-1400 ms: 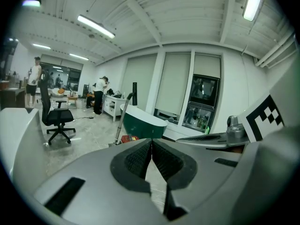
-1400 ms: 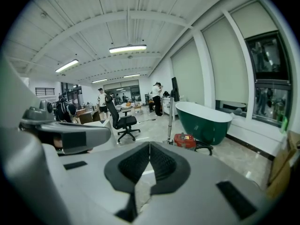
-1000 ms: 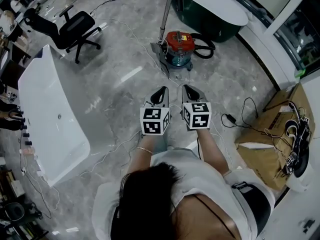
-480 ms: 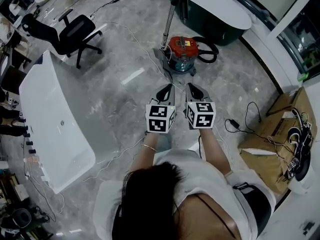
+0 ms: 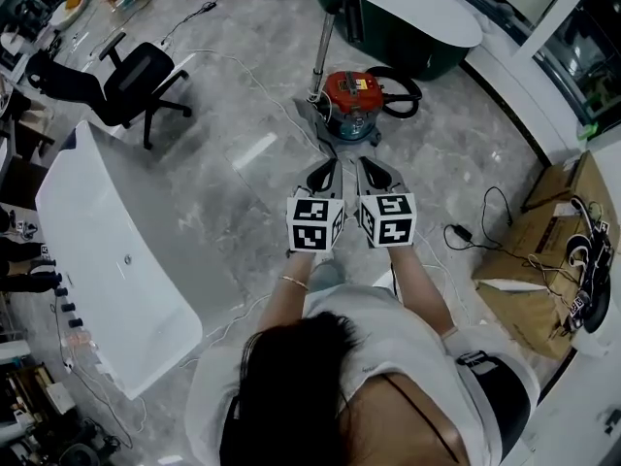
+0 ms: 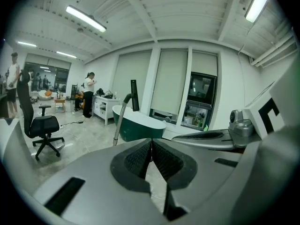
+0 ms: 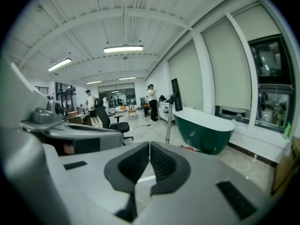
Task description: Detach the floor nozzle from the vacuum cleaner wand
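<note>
Nozzle (image 5: 312, 115) lies on the floor at the upper middle of the head view, at the foot of the wand (image 5: 323, 47), which rises tilted toward the top edge, just left of the red canister (image 5: 349, 95) with its black hose (image 5: 400, 90). Both grippers are near it but apart from it: the left gripper (image 5: 323, 168) and the right gripper (image 5: 367, 166) point at the vacuum from the frame centre, each with its jaws closed together and nothing between them. I judge the nozzle to be hard plastic, light and stiff, and the wand a smooth metal tube that may slip in the pads. A good hold would be the wand low down, close to the joint, and the nozzle at its neck. Whether a catch locks the joint is too small to tell.
</note>
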### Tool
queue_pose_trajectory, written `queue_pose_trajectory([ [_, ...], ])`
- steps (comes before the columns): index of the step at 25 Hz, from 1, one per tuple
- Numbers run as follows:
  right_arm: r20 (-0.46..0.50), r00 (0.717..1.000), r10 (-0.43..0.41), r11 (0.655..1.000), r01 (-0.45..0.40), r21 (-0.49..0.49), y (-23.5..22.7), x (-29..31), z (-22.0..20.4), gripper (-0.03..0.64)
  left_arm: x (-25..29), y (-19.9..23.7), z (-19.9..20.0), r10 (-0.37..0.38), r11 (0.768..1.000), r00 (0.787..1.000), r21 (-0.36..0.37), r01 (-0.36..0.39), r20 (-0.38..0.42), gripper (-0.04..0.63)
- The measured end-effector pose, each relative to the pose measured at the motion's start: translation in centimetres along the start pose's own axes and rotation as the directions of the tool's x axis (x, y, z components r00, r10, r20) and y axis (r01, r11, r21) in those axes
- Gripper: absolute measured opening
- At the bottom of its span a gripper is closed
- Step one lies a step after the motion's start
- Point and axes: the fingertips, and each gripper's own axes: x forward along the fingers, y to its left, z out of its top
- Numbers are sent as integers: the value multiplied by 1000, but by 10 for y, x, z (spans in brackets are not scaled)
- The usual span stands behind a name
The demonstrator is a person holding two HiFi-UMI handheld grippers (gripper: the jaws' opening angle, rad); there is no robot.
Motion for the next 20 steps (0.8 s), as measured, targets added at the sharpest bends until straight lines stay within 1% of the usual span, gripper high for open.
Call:
queue_pose_trajectory([
  [7,20,999,-46,999,46,29,-2,30,18,15,22,27,19,-26,999,1000,30,25,8,5],
  [11,11,998,-54,998,54,27,1,46,20,15,30,41,23,-37,999,999,29,36,12,5],
  [20,21,996,-89,995,89,41,-2,63,33,15,41,53,35,-62,997,998,56,61,19,5],
])
